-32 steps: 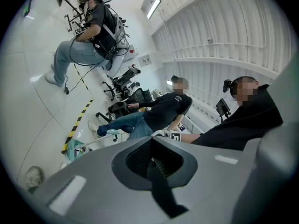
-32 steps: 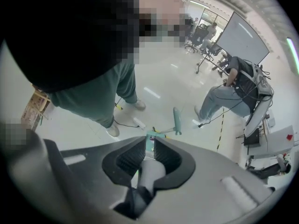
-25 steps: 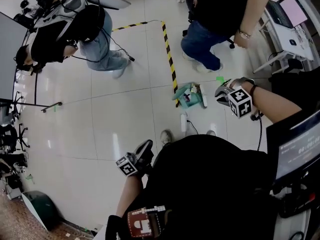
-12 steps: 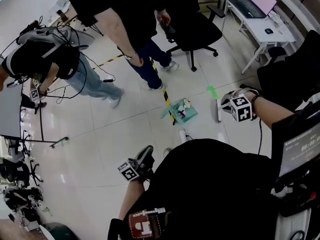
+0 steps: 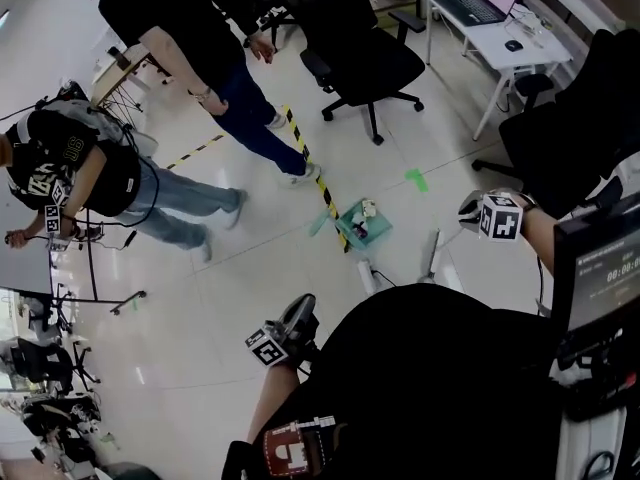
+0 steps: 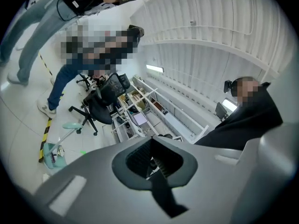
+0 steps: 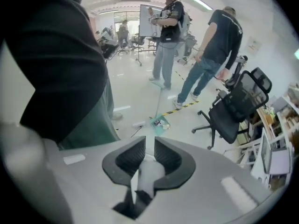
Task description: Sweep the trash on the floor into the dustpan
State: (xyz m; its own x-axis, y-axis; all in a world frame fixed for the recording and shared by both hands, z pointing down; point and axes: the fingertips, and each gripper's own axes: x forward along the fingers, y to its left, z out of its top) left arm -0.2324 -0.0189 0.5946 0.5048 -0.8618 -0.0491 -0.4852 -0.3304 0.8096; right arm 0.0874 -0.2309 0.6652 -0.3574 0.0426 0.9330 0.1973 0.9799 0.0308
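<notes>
A teal plastic dustpan sits on the glossy pale tiled floor, just beside the near end of a yellow-and-black striped tape line. A small heap of trash, white and dark scraps, lies inside the pan. The dustpan's thin pale pole rises from the pan and ends in a light teal grip. A pale, smooth broom handle slants down toward the floor, well apart from the pan, clamped between the right gripper's jaws. Its lower end is hidden.
</notes>
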